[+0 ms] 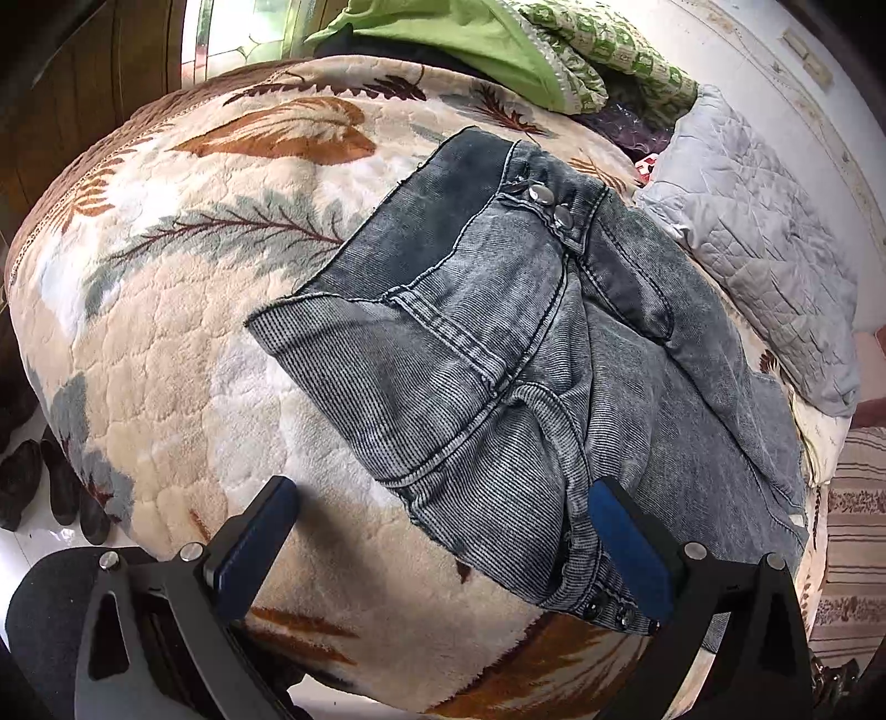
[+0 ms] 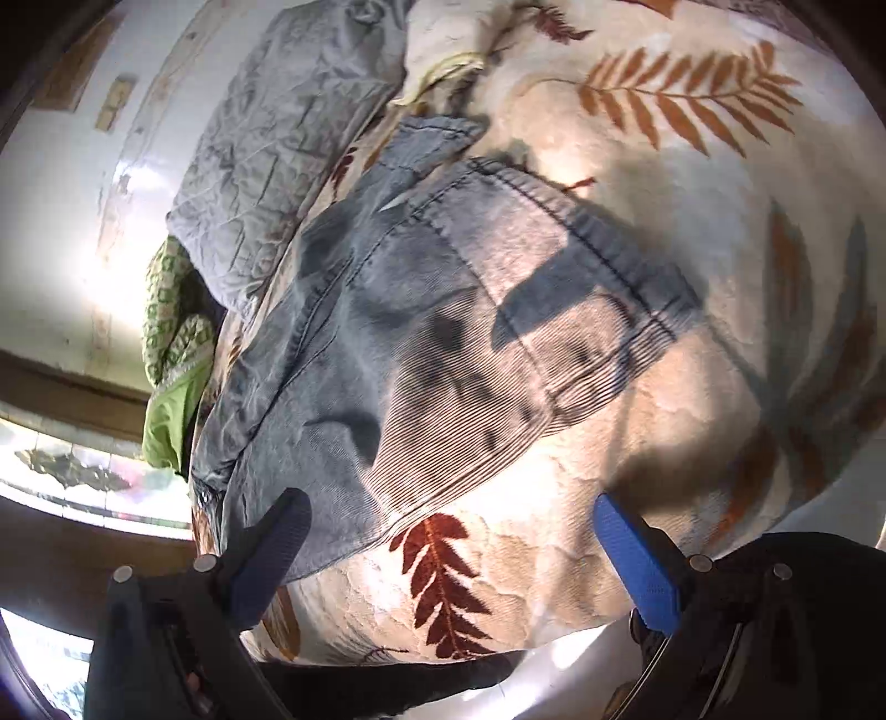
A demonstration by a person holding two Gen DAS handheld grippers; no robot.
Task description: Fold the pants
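left wrist view, from left to right: dark shoes (image 1: pixel 39 487) are seen on the pale floor at the left edge, beside the bed. the bed is covered by a cream blanket (image 1: pixel 183 310) printed with brown and grey-green leaves. the left gripper (image 1: pixel 443 509) is held wide above the near edge of the bed, with nothing between its blue pads (image 1: pixel 255 548); the left pad is seen over bare blanket, the right pad over the near end of the pants. the pants (image 1: pixel 498 343), of grey washed denim, are laid folded on the blanket right of centre, with two metal buttons (image 1: pixel 548 205) shown at the waistband on the far side and further snaps at the near edge. a green cloth (image 1: pixel 470 39) and a patterned green quilt (image 1: pixel 620 55) are piled at the far side of the bed, and a grey quilted pillow (image 1: pixel 758 249) is set just beside the pants on the right.

right wrist view, from left to right: the patterned green quilt (image 2: pixel 177 321) and the grey pillow (image 2: pixel 288 138) are seen at the left, against the wall. the pants (image 2: pixel 443 332) are spread across the centre, one hemmed edge turned toward the right. the right gripper (image 2: pixel 451 512) is likewise opened wide and empty; its left finger is seen over the near edge of the denim, its right finger over blanket (image 2: pixel 692 111). whether either finger touches the fabric cannot be told.
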